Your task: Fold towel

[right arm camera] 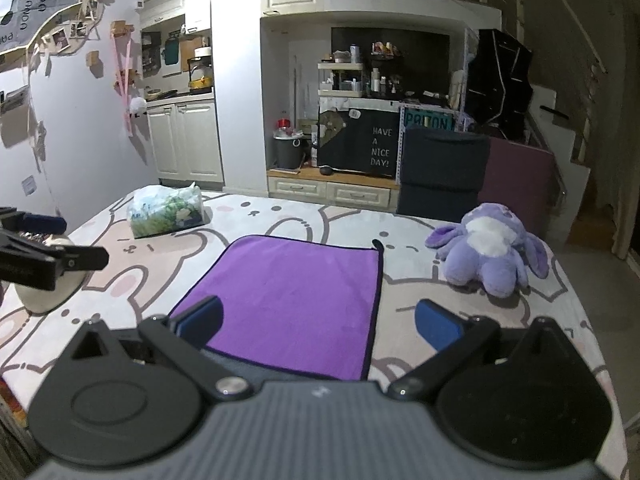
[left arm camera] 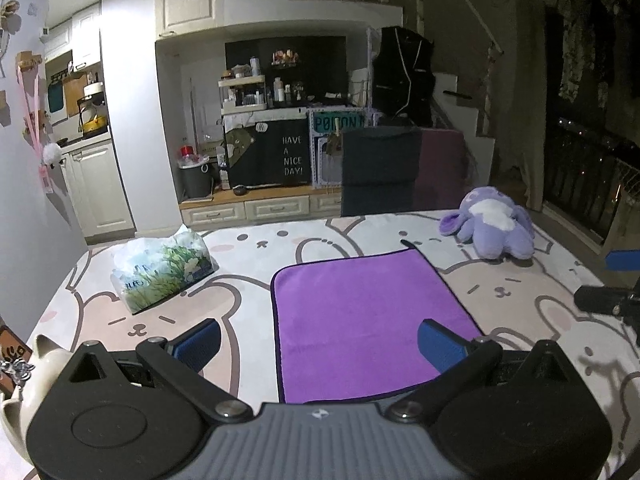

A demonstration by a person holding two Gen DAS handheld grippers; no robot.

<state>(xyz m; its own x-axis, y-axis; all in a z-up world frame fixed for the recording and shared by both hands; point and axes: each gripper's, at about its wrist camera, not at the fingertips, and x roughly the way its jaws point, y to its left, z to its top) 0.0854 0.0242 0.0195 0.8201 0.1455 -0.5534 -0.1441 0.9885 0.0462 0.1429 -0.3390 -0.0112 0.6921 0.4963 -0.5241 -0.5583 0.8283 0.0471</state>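
A purple towel (left arm camera: 368, 320) with a dark hem lies flat on the bunny-print table cover (left arm camera: 248, 264); it also shows in the right wrist view (right arm camera: 296, 304). My left gripper (left arm camera: 320, 344) is open and empty, hovering over the towel's near edge. My right gripper (right arm camera: 318, 322) is open and empty, above the towel's near right corner. The right gripper shows at the right edge of the left wrist view (left arm camera: 612, 300). The left gripper shows at the left edge of the right wrist view (right arm camera: 48, 260).
A plastic-wrapped packet (left arm camera: 164, 268) lies at the table's far left, also in the right wrist view (right arm camera: 166, 210). A purple plush toy (left arm camera: 492, 222) sits at the far right, also in the right wrist view (right arm camera: 488, 248). A cream ceramic pot (right arm camera: 48, 284) stands by the left edge. A dark chair back (left arm camera: 380, 170) stands behind the table.
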